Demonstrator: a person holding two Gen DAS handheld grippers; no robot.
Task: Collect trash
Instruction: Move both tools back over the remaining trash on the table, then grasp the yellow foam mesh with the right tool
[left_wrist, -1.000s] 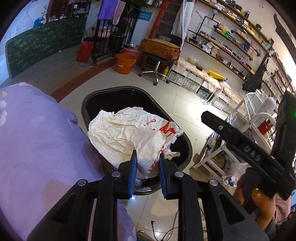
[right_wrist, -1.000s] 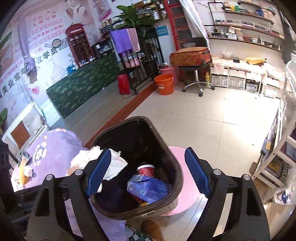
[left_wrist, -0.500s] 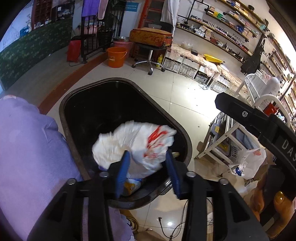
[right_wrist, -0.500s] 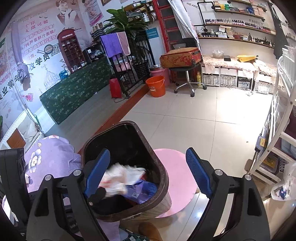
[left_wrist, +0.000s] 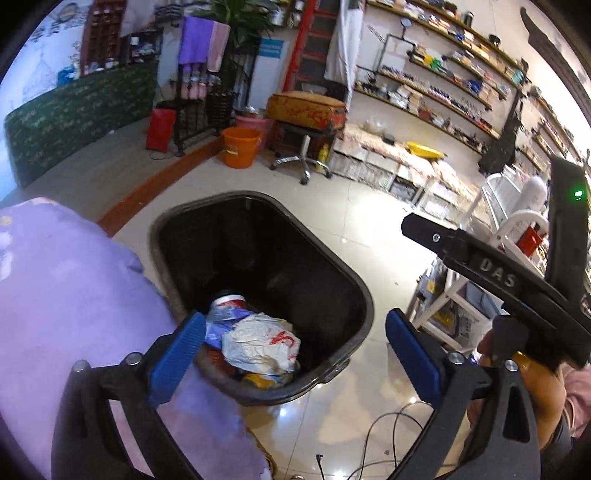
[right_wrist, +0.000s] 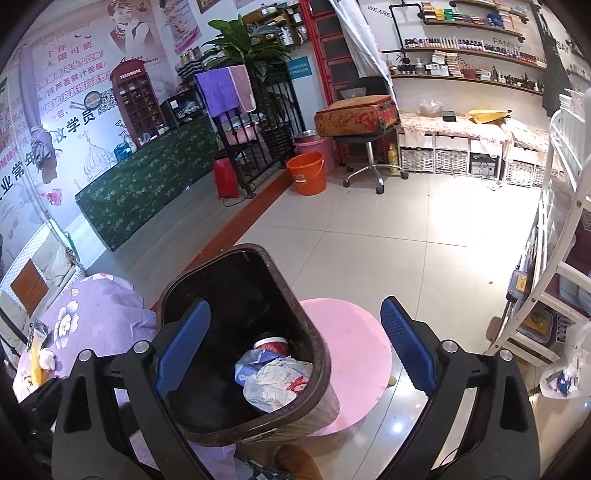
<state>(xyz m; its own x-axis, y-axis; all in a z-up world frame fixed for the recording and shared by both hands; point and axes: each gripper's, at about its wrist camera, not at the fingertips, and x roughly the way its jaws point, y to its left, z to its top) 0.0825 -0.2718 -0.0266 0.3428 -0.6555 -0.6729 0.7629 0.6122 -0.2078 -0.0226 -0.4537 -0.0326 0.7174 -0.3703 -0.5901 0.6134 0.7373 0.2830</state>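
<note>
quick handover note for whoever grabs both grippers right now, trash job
Left gripper: jaws opening wide, nothing between them, above the black bin.
Right gripper: jaws opening, empty, also over the bin.
Crumpled white bag lies inside the bin on a blue wrapper, beside a red cup.
Done: the bag is in the bin.
Left: small scraps sit on the purple cloth to the left; probably collect those next.

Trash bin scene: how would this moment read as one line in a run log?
left gripper: opening, empty | right gripper: opening, empty | crumpled bag: in trash bin | cup: in bin
</note>
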